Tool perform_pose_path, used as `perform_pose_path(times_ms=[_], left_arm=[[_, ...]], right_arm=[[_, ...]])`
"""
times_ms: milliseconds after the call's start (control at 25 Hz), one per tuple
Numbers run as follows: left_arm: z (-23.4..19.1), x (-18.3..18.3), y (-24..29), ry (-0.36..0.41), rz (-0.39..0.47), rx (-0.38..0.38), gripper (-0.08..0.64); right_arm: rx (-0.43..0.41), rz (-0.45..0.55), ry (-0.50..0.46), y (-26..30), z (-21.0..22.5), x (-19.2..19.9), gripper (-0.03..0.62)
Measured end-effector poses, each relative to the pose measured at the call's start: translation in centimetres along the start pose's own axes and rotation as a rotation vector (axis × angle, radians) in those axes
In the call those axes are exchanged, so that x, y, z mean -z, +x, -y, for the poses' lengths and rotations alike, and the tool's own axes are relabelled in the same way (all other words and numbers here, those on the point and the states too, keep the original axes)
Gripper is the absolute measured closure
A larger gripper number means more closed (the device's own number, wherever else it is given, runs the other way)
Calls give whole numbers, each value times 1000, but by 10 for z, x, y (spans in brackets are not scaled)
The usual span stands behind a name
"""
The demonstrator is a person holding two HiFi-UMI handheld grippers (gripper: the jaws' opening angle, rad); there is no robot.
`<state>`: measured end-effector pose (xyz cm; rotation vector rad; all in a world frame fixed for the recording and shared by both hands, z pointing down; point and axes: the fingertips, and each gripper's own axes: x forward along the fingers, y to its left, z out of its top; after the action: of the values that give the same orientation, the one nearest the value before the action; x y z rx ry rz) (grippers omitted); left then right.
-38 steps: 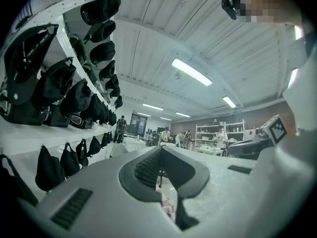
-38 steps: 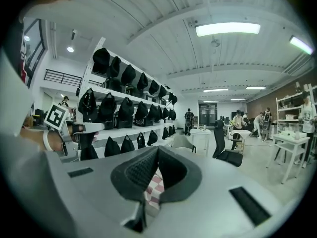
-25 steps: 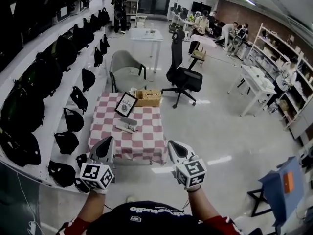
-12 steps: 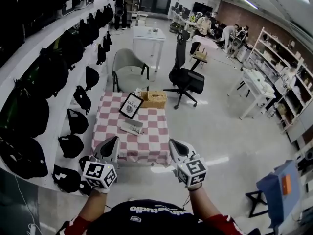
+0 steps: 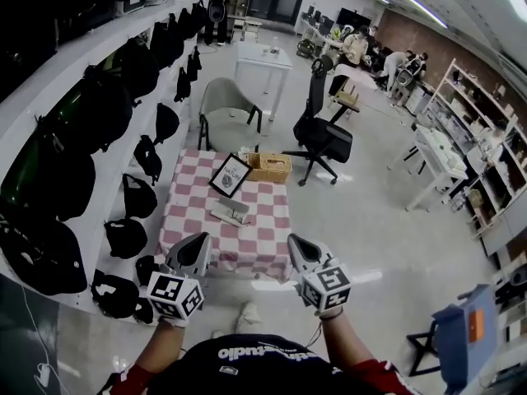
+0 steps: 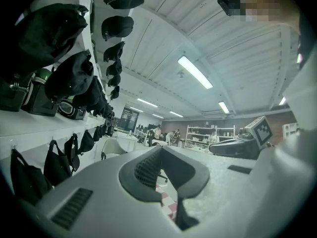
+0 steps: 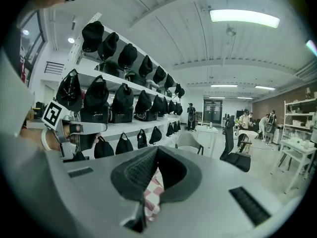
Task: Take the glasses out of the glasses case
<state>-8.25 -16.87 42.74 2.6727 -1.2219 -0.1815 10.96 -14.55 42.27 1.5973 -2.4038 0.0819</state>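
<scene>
As we have stepped nearer over the last second, the table (image 5: 183,235) sits larger and closer below us, and a shoe (image 5: 247,318) now shows at the bottom edge. We judge the approach nearly done and the reach not yet begun.

- Left gripper (image 5: 196,247): grey moulded shell, ribbed dark pads; jaws together, nothing between them.
- Right gripper (image 5: 298,248): same make; jaws together, empty.
- Glasses case (image 5: 230,214): pale grey, long and low, lying mid-table, well apart from both grippers. We cannot tell whether it is open or closed, and the glasses do not show.
- Checked cloth (image 5: 268,235): red and white, soft drape over the table edges.
- Picture frame (image 5: 231,176): dark, flat, propped upright behind the case.
- Wicker basket (image 5: 270,168): woven, tan, rectangular.
</scene>
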Motion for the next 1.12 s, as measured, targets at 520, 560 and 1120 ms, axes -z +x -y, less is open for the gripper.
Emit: perform_pose_path(times_ms=[520, 560, 1120], left_arm=[[-33, -12, 31, 18, 21, -77, 554], [-35, -15, 37, 23, 22, -76, 553], [-39, -31, 104, 79, 24, -36, 554]], right_arm=[[-86, 40, 0, 65, 17, -19, 589], [-90, 47, 1, 70, 21, -22, 589], [-116, 69, -15, 111, 56, -29, 546]])
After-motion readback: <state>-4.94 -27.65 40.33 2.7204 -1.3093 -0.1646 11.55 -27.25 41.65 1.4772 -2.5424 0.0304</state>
